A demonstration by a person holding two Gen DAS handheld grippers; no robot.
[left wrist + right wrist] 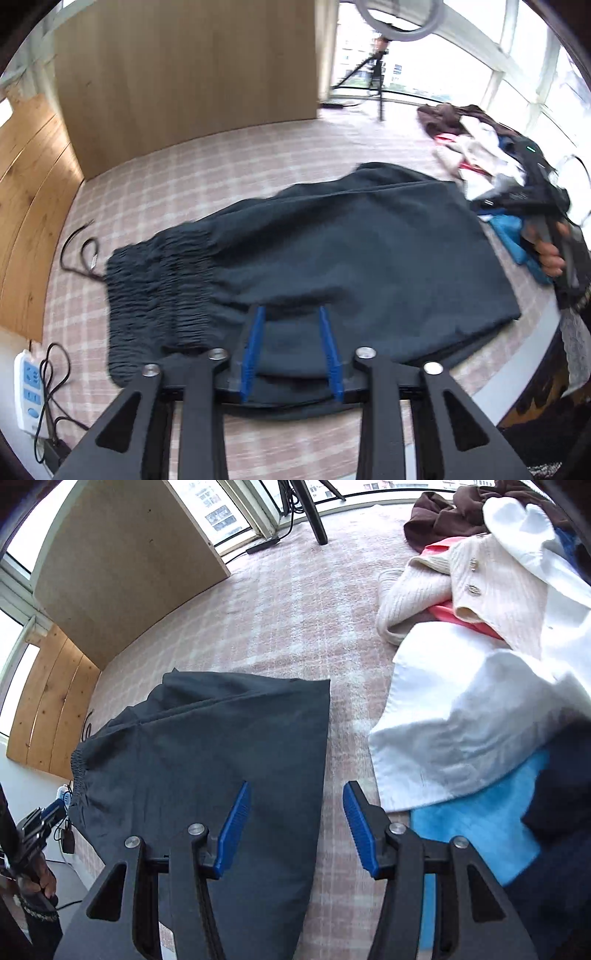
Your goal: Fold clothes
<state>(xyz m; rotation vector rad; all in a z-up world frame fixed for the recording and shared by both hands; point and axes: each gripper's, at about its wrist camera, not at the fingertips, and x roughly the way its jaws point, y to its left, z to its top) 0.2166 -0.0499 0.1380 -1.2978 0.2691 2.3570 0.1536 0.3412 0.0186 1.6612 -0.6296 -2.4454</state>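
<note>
pink plaid bed cover (pixel 295 602) under everything, with windows and a wooden panel beyond. dark garment (pixel 332 266) spread flat across that cover, gathered elastic waistband (pixel 159 288) at its far-left end, straight hem toward the loose heap of clothes (pixel 480 609) lying just beside it on the right. near edge of the garment looks doubled over in a soft roll, so possibly partway through a fold, though not certain from one moment. left claw (pixel 291 350) hovering over that near edge, blue pads spread, nothing pinched between them. right claw (pixel 295 830) likewise released, straddling the garment's right hem, one pad above the cloth, the other above bare cover. risks from here: pinching only the top layer and dragging the roll crooked; uneven lift between the two ends skewing the fold; stretchy waistband bunching; right claw snagging the white cloth (pixel 461 720) from the heap nearby.
</note>
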